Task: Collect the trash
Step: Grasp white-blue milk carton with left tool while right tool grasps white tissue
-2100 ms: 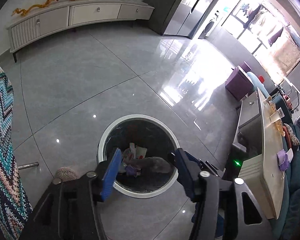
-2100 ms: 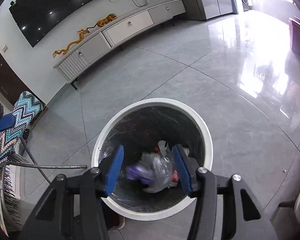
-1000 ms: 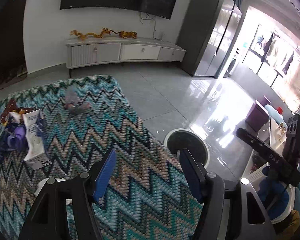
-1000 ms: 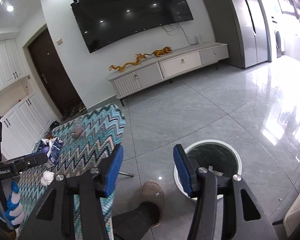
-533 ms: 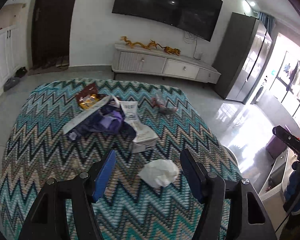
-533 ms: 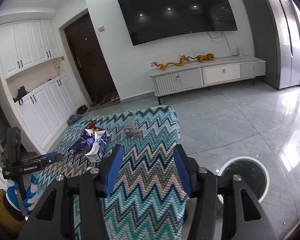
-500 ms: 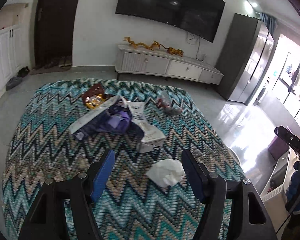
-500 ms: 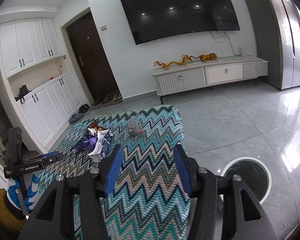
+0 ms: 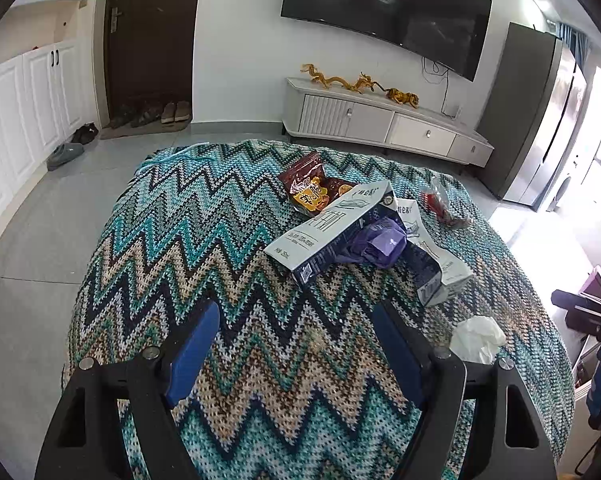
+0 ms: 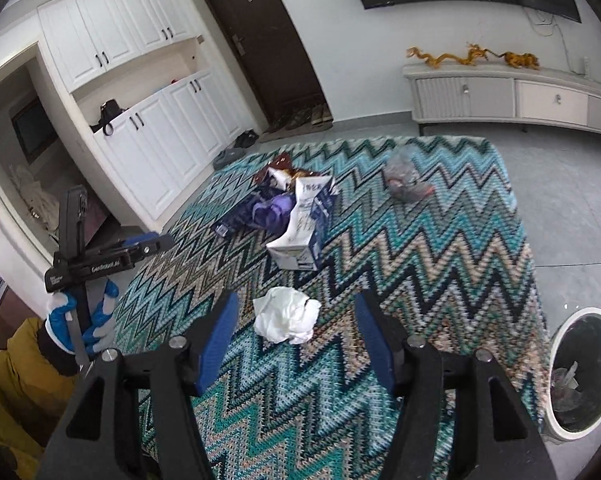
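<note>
Trash lies on a table with a zigzag cloth (image 9: 220, 240). A crumpled white tissue (image 10: 286, 314) lies just ahead of my open, empty right gripper (image 10: 296, 340); it also shows in the left wrist view (image 9: 476, 338). Farther on are two milk cartons (image 9: 332, 228) (image 10: 304, 228), a purple wrapper (image 9: 376, 242), a brown snack bag (image 9: 310, 190) and a clear bag with red scraps (image 10: 404, 180). My left gripper (image 9: 296, 354) is open and empty above the cloth, short of the cartons. A white-rimmed bin (image 10: 580, 376) with a black liner stands on the floor at the right.
A white TV cabinet (image 9: 384, 124) with gold dragon figures stands against the far wall under a TV. White cupboards (image 10: 152, 132) and a dark door (image 9: 148, 40) with shoes are at the left. Grey tiled floor surrounds the table.
Both grippers swung from above the bin to over the table. The left one has turned further left toward the cartons; the right one has dropped close to the white tissue.
</note>
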`<action>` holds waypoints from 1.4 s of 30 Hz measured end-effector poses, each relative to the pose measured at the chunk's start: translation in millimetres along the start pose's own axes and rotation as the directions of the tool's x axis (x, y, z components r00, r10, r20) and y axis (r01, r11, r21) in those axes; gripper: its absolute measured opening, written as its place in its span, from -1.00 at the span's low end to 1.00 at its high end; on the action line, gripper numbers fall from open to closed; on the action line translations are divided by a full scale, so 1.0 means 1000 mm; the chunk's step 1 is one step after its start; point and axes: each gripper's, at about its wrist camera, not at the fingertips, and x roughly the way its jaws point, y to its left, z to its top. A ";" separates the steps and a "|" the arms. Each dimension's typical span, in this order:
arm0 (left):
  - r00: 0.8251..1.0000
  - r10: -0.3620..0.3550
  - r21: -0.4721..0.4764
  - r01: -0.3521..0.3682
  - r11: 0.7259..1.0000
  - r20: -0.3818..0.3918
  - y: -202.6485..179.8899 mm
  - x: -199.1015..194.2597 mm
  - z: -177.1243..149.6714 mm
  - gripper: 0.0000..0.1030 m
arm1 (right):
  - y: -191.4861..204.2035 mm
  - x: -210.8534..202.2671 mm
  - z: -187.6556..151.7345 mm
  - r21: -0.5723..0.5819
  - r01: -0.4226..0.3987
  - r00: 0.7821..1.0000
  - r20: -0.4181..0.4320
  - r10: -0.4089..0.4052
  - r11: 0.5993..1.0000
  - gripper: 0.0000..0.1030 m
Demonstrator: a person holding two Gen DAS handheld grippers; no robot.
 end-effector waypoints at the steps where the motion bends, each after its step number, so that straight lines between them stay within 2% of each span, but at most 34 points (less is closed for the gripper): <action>1: 1.000 -0.003 0.006 0.003 1.000 -0.003 0.001 0.006 0.004 0.51 | 0.002 0.010 -0.001 -0.009 -0.014 1.000 -0.021 0.014 1.000 0.14; 6: 0.999 -0.040 0.051 0.041 0.998 -0.025 0.000 0.041 0.024 0.51 | 0.007 0.051 -0.006 -0.037 -0.068 0.992 -0.109 0.064 0.997 0.14; 11: 0.996 -0.078 0.124 0.084 0.989 -0.046 -0.006 0.071 0.045 0.51 | 0.009 0.080 -0.008 -0.064 -0.094 0.982 -0.171 0.082 0.994 0.14; 15: 0.990 -0.115 0.152 0.126 0.980 -0.080 -0.009 0.092 0.058 0.51 | 0.007 0.096 -0.009 -0.072 -0.101 0.976 -0.198 0.085 0.992 0.14; 20: 0.986 -0.120 0.153 0.138 0.979 -0.120 -0.012 0.113 0.052 0.49 | -0.004 0.112 -0.012 -0.044 -0.115 0.972 -0.211 0.104 0.992 0.14; 22: 0.984 -0.127 0.153 0.145 0.978 -0.121 -0.014 0.116 0.049 0.30 | -0.005 0.113 -0.011 -0.038 -0.128 0.973 -0.200 0.118 0.991 0.14; 29: 0.989 -0.121 0.158 0.132 0.978 -0.079 -0.017 0.102 0.043 -0.01 | -0.009 0.110 -0.012 -0.012 -0.138 0.975 -0.176 0.134 0.990 0.11; 34: 0.989 -0.135 0.120 0.141 0.983 -0.058 -0.012 0.083 0.032 -0.14 | -0.014 0.106 -0.011 -0.019 -0.100 0.980 -0.174 0.095 0.995 -0.39; 36: 0.989 -0.141 0.093 0.146 0.985 -0.052 -0.009 0.074 0.027 -0.18 | -0.014 0.103 -0.012 -0.025 -0.091 0.981 -0.174 0.085 0.996 -0.52; 42: 0.990 -0.136 0.043 0.137 0.990 -0.042 -0.005 0.050 0.008 -0.26 | -0.006 0.091 -0.020 -0.061 -0.079 0.983 -0.170 0.068 0.995 -0.65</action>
